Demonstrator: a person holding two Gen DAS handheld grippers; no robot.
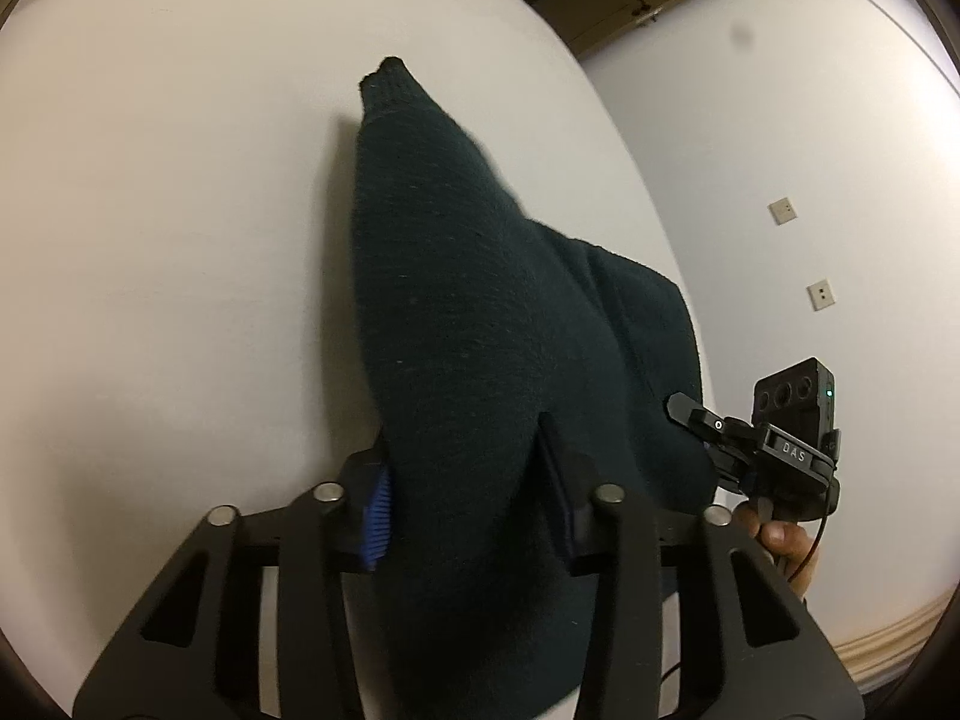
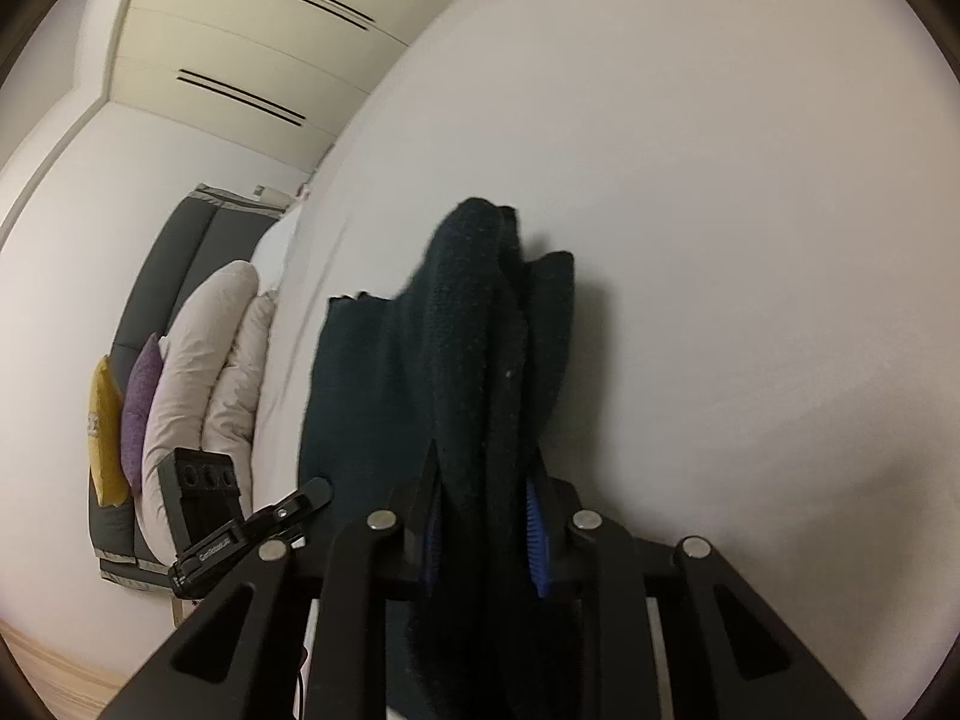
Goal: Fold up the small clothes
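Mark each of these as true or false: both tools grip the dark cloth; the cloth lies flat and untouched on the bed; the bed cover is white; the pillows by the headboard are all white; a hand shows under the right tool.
1. Both tools grip the dark cloth. True: the left tool and the right tool each pinch it.
2. The cloth lies flat and untouched. False: it is bunched and gripped.
3. The bed cover is white. True.
4. All pillows are white. False: a yellow pillow and a purple pillow are there.
5. A hand shows under the right tool. True.

Both wrist views look closely downward, sharing the dark garment [image 1: 480, 312] [image 2: 468, 348], seemingly from opposite sides.
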